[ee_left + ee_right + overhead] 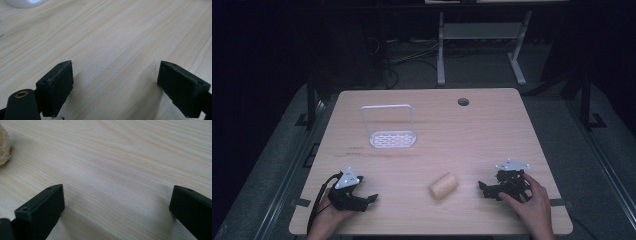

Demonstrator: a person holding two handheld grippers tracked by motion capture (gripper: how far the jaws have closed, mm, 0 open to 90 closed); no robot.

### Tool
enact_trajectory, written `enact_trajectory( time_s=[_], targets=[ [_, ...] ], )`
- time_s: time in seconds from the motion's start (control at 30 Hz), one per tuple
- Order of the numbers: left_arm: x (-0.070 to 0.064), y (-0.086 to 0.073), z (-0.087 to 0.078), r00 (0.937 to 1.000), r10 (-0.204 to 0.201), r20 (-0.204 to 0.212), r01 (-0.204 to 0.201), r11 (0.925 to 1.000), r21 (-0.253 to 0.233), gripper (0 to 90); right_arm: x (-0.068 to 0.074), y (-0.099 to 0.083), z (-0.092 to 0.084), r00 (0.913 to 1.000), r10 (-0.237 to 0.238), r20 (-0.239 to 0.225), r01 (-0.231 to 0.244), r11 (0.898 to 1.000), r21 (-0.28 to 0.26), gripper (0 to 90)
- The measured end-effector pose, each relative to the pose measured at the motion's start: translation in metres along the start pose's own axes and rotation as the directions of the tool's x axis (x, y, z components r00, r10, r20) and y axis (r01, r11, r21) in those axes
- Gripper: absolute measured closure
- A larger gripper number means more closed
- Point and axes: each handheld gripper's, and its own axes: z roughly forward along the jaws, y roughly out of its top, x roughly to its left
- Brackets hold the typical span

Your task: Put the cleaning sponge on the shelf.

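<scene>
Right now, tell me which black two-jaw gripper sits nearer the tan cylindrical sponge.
The right gripper: it is nearer the tan sponge than the left gripper.

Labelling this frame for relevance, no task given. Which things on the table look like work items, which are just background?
Likely in play (a guess):
- tan cylinder, lying between the two tools
- white rack, standing farther back
- left tool, open, holding nothing
- right tool, open, holding nothing

Just there:
- round hole in the table
- white frame legs and cables on the floor behind
</scene>
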Motion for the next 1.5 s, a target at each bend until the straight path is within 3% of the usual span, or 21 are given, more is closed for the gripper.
enact_trajectory(
  time_s=[0.37, 0.87, 1.5],
  targets=[
    [-0.003, 0.003, 0.000, 1.0000, 0.002, 0.000, -0.002, 0.9999, 0.016, 13.4, 0.000, 0.000, 0.000, 1.0000, 0.000, 0.000, 0.000, 1.000, 0.000, 0.0],
    [-0.007, 0.019, -0.004, 0.9993, 0.004, 0.036, -0.004, 0.9999, -0.012, 13.7, -0.001, 0.001, 0.001, 1.0000, -0.004, -0.003, 0.004, 1.000, 0.000, 0.0],
    [-0.014, 0.038, 0.000, 0.9958, 0.041, 0.083, -0.041, 0.9992, 0.001, 13.9, -0.001, 0.001, 0.001, 1.0000, -0.007, -0.005, 0.007, 1.000, 0.000, 0.0]
  ],
)
